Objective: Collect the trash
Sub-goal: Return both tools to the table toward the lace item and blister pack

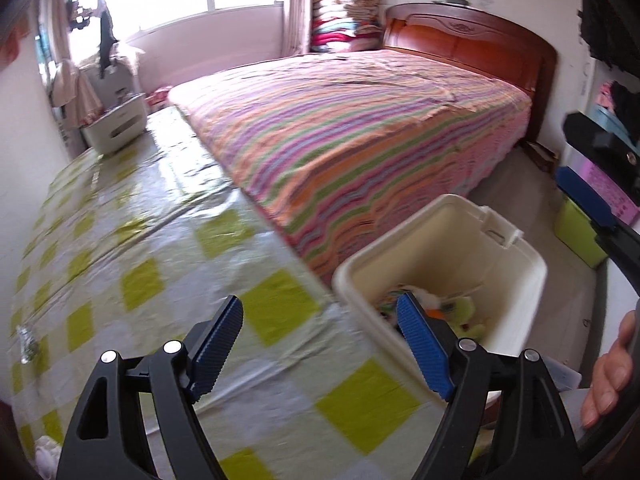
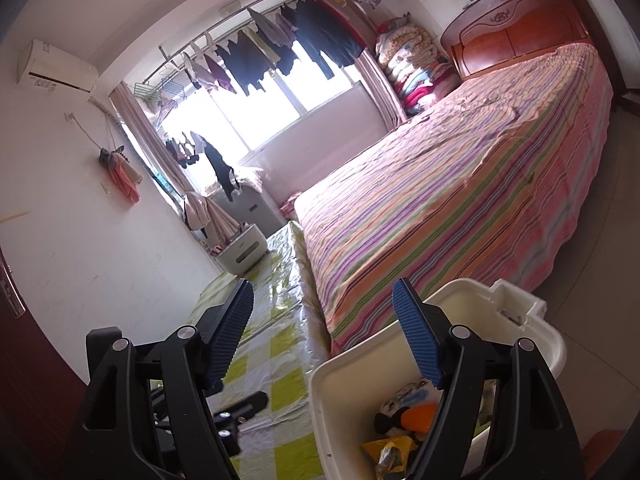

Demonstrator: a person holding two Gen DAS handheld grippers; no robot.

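A cream plastic trash bin (image 1: 516, 276) stands on the floor beside the table corner, with mixed trash (image 1: 460, 312) inside: wrappers and orange and green bits. In the right wrist view the bin (image 2: 344, 400) sits below, with trash (image 2: 404, 420) showing. My left gripper (image 1: 320, 344) is open and empty over the table edge, its right finger over the bin. My right gripper (image 2: 324, 332) is open and empty above the bin's rim; its fingers (image 1: 588, 196) show at the right edge of the left wrist view. A crumpled foil piece (image 1: 28, 344) lies at the table's left edge.
A long table with a glossy green-checked cloth (image 1: 140, 240) runs along the wall. A bed with a striped cover (image 1: 360, 132) lies to its right. A white box (image 1: 120, 124) stands at the table's far end. A green container (image 1: 576, 236) sits on the floor.
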